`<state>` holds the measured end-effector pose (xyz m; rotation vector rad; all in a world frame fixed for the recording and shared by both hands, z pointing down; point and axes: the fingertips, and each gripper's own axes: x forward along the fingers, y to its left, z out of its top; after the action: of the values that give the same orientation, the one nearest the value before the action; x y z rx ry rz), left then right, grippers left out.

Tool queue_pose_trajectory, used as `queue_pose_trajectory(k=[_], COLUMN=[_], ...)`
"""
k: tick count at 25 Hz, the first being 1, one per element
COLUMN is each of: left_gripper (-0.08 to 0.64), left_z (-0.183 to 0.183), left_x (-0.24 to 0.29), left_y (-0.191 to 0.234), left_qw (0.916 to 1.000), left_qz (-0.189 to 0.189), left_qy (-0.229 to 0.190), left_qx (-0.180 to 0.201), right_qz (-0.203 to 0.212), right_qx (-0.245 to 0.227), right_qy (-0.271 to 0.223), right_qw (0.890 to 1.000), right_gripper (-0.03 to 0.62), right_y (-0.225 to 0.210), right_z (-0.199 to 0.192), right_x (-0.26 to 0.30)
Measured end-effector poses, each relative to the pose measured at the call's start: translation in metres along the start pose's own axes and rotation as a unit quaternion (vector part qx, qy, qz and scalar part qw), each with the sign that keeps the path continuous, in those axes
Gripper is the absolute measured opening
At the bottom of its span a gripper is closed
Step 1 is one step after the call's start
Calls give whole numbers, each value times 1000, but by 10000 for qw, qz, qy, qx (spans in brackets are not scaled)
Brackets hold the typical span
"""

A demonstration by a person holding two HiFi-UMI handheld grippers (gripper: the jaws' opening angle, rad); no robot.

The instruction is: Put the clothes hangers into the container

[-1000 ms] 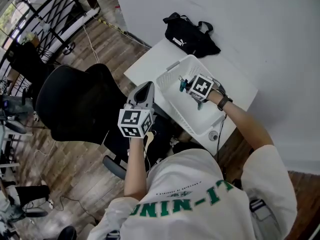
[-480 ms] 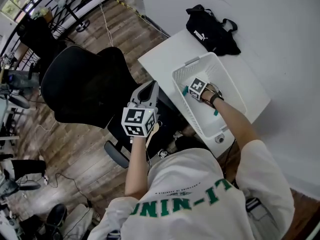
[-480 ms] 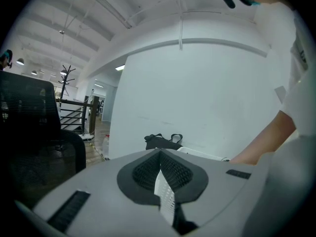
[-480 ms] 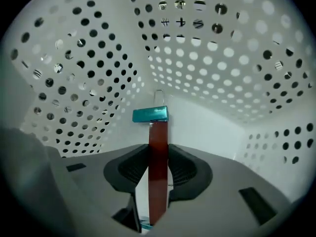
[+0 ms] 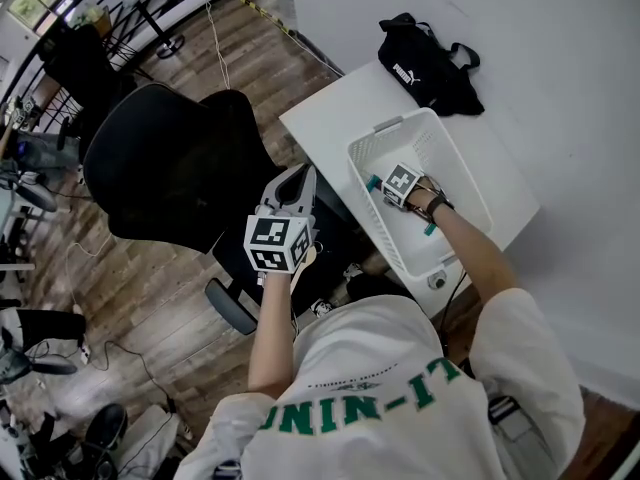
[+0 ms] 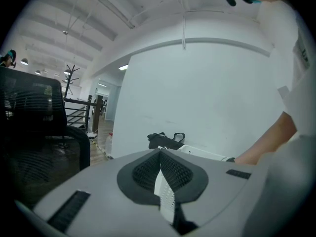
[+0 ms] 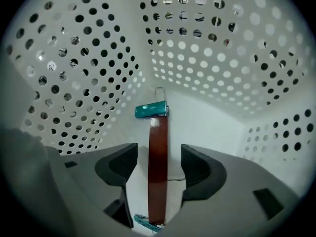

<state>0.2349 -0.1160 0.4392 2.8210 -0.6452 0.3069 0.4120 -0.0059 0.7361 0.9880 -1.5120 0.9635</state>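
A white perforated basket (image 5: 362, 171) stands on the white table (image 5: 330, 118). My right gripper (image 5: 393, 190) is down inside it. In the right gripper view a hanger (image 7: 158, 147), a brown wooden bar with teal clips (image 7: 151, 109), lies on the basket floor between the jaws of the right gripper (image 7: 159, 161). The jaws are opening, with a gap on each side of the bar and neither pad touching it. My left gripper (image 5: 298, 176) hangs shut and empty over the black chair, left of the basket; its closed tips (image 6: 160, 154) point toward the wall.
A black bag (image 5: 430, 63) lies at the table's far end, beyond the basket. A black office chair (image 5: 170, 178) stands on the wooden floor to the left of the table. The basket walls (image 7: 207, 58) close around the right gripper.
The right gripper has sunk from the basket's rim down into it with the hanger, and its jaws have come apart off the bar. The left gripper has stayed put.
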Motion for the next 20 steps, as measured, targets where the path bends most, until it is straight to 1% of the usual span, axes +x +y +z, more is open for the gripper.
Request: queue_pose_trajectory(k=[4,5,9,14,17,20], left_gripper=[14,14,14,14,14,14], left_z=[-1,0,3,11,14,14], left_x=[-5,-6,-14,-28,-40,-58], left_y=[-3,-3,-3,-1,0,5], left_qw=[10000,10000,9999,9996,9994,9990], left_qz=[26,31,61,90,140,220], left_qy=[-28,-38,-113,-225,-289,-356], left_qx=[34,42,78,116,141,144], right_qz=[-125,-152,-366,-559,-684,-639], right_qx=[30,58,3,-152,-299,-433], right_qy=[-511,-678,-1357,-2114,-2457,-2832], right_qw=[9986,9976,9901,9757,9665,9560], right_gripper=[365,373,374,367,365,359], right_y=[0,1,4,19,36,61], right_z=[7,10,27,42,51,68], right_x=[-32,-44,-96,-161,-199,-231])
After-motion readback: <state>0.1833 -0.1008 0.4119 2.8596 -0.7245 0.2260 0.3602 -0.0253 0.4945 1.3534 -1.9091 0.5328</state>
